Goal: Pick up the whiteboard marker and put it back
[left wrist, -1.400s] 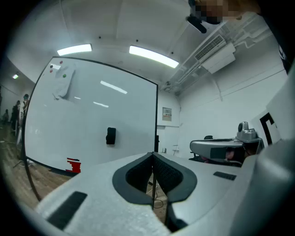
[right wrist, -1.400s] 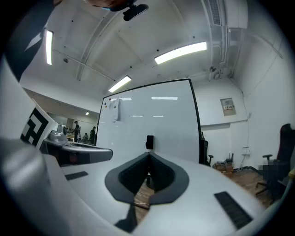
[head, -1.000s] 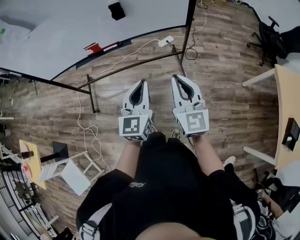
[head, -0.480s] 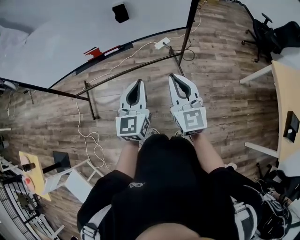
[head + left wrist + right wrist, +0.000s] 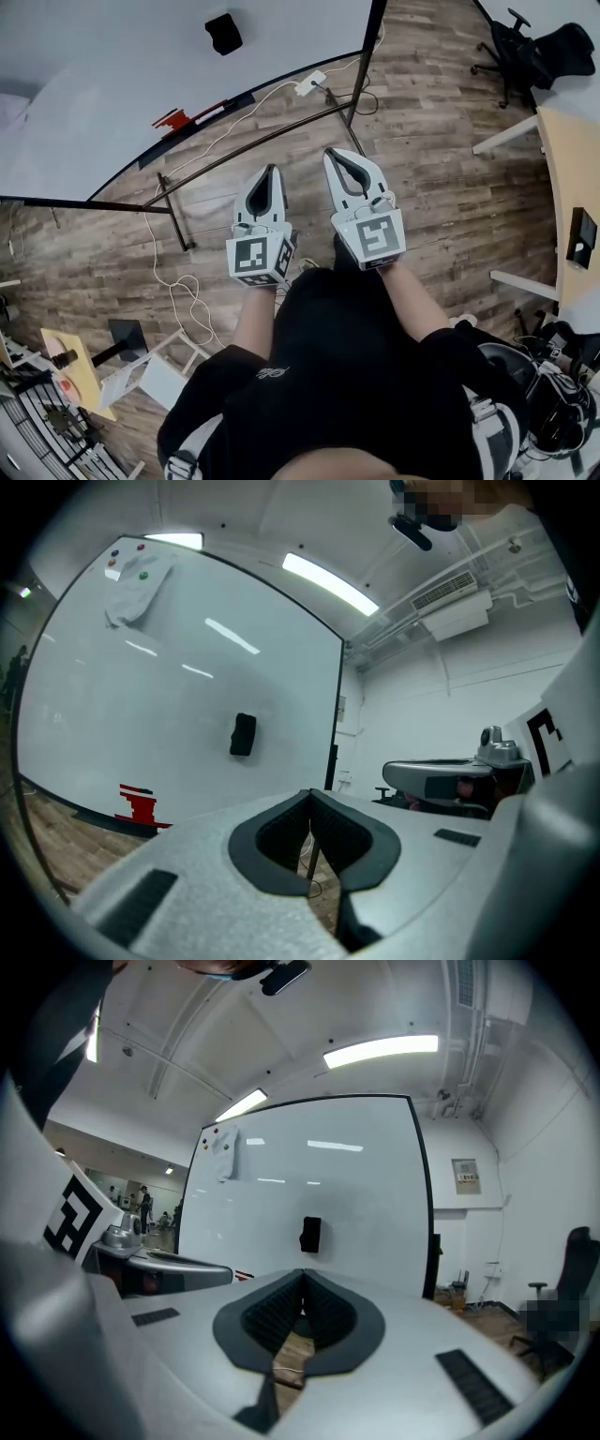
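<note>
You have stepped closer to the whiteboard [image 5: 112,84]: its bottom ledge [image 5: 150,141] sits lower in the head view than a second ago, and the office chair [image 5: 525,47] at the far right has slid toward the corner. Both grippers have come along with you, side by side in front of your body. This looks like the approach, with nothing picked up yet.

On the left of the ledge lies a red block [image 5: 173,119]. Just right of it is a slim pale stick [image 5: 212,110], which looks like the marker, though it is too small to be sure. Higher on the board hangs a black eraser [image 5: 223,33].

The left gripper [image 5: 270,171] has its jaws pressed together with nothing between them; through the slit you see only floor [image 5: 441,141]. The marker is well apart from it, ahead and to its left. The right gripper [image 5: 336,153] is likewise closed and empty, and stands farther from the marker. You will have to spread the jaws of whichever gripper you use before it reaches the ledge.
</note>
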### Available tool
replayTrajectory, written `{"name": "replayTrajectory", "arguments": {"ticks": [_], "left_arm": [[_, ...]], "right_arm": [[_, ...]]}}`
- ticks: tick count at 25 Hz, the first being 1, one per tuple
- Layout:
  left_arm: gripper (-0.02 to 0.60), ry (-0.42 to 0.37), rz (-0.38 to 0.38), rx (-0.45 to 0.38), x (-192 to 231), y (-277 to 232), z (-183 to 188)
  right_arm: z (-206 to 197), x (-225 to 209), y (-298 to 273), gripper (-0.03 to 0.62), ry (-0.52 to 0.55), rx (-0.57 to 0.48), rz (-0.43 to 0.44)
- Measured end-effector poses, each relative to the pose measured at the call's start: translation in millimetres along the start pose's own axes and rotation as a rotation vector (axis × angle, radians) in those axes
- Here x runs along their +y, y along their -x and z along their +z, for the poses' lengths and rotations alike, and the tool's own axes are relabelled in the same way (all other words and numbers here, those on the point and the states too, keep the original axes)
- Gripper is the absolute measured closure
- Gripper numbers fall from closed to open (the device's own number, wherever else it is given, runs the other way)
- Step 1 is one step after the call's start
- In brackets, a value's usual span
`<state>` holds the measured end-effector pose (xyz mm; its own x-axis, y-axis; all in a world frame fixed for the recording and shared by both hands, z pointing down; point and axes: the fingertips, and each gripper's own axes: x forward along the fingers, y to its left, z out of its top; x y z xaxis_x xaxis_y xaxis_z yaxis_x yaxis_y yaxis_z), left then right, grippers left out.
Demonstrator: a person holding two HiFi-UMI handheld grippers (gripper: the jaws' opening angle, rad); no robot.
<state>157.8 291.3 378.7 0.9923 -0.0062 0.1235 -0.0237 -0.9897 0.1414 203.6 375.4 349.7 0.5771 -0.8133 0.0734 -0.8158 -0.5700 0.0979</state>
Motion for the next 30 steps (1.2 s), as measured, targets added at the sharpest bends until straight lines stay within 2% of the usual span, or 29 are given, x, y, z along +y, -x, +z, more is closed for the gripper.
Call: {"name": "replayTrajectory", "arguments": {"ticks": [3,7,12,16,20,25,30], "left_arm": [[0.574,-0.004,0.034,0.0,6,-20,-1],[0.574,-0.007,0.11,0.006,28,-56,2],[0.574,-0.002,0.223,0.025,58,-96,7],[0.574,0.007,0.321,0.05,78,-110,3],[0.574,0.042,0.445,0.066,102,-103,-9],[0.574,0.102,0.635,0.08,134,-66,-27],[0.574,0.161,0.731,0.074,172,-23,-43]], "right_arm": [[-6,-12,-19,0.591,0.005,0.001,0.037],[-14,-28,-63,0.591,0.009,0.014,0.128],[-19,-46,-125,0.591,-0.006,0.05,0.248],[-30,-44,-163,0.591,0.002,0.073,0.358],[-46,-18,-189,0.591,0.044,0.11,0.5],[-65,35,-213,0.591,0.104,0.163,0.688],[-78,98,-229,0.591,0.187,0.181,0.795]]}}
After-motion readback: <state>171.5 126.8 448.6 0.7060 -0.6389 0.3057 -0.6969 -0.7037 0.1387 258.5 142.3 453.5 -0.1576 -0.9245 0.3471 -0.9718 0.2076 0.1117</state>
